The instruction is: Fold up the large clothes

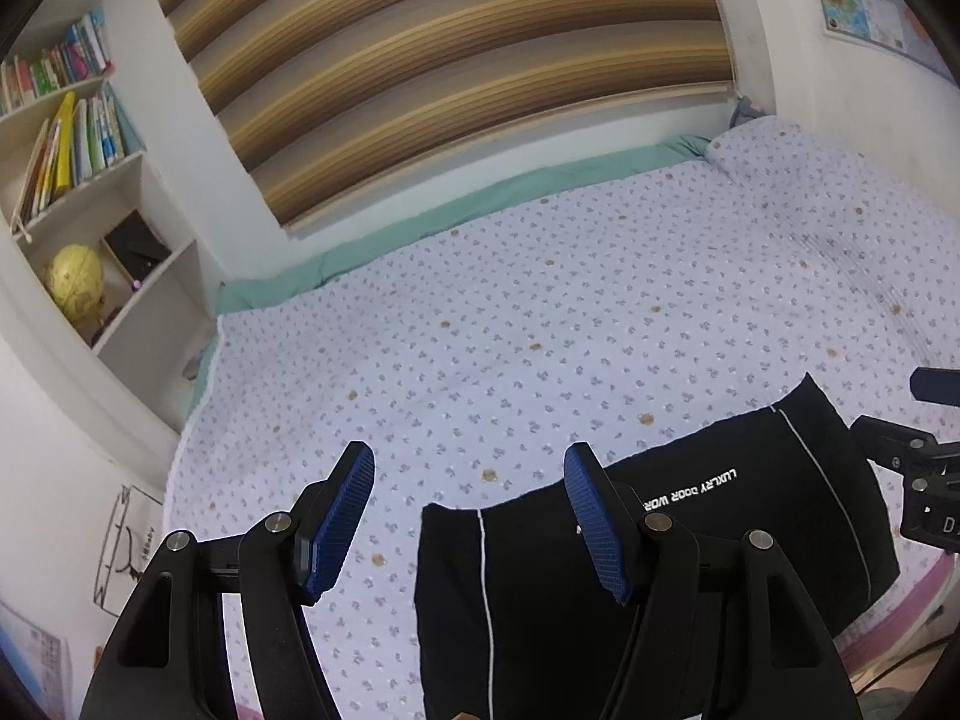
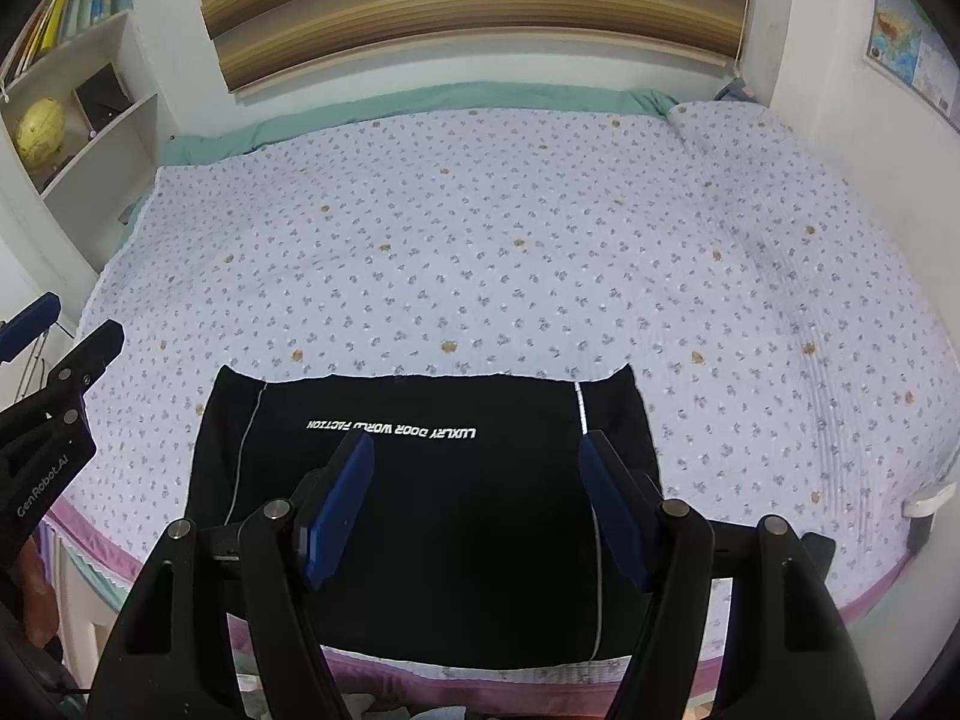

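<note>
A black garment [image 1: 792, 480] [image 2: 456, 540] lies folded into a flat rectangle near the front edge of the bed, white piping down each side and white lettering across it. In the left wrist view my left gripper [image 1: 467, 456] hangs open over the garment's left edge, one finger above the cloth and the other above the bedspread. It also shows at the left border of the right wrist view [image 2: 60, 372]. My right gripper [image 2: 475, 444] stands open above the middle of the garment, its blue pads [image 2: 336, 510] apart with nothing gripped. Its black frame [image 1: 918, 462] shows past the garment's right side.
The bed carries a pale lilac flowered bedspread [image 1: 540, 300] [image 2: 480, 240] with a covered pillow [image 1: 810, 168] at the back right. A white bookshelf [image 1: 78, 138] with a yellow globe [image 1: 75, 279] stands left. A striped blind [image 1: 450, 60] hangs behind; a map [image 1: 864, 0] is on the right wall.
</note>
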A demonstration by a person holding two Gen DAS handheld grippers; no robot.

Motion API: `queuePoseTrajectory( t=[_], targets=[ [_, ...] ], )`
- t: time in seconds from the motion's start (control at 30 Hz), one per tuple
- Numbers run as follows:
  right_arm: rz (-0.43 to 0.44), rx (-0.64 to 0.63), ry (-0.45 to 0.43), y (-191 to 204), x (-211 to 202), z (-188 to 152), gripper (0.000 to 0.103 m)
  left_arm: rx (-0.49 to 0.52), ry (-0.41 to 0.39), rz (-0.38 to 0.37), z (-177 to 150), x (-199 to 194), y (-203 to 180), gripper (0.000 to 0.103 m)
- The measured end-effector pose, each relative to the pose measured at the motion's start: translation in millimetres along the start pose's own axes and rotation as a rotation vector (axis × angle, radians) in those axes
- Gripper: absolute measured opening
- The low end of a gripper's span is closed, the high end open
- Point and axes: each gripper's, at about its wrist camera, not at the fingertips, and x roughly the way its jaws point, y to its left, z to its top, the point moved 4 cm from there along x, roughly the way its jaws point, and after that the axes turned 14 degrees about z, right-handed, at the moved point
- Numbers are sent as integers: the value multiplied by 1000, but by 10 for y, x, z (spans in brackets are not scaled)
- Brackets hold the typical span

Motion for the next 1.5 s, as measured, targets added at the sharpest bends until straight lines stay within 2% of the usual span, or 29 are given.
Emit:
queuePoseTrajectory(
  t=[0.07,0.87,1.5],
  targets=[
    [-1,-2,0,-2,-1,0,73,-2,10,-22,-4,26,-4,67],
    [-42,73,30,-289,129,-66,73,41,46,-64,23,223,-318,67],
    [-9,9,48,-199,436,196,73,7,66,9,99,398,-152,67]
  ],
)
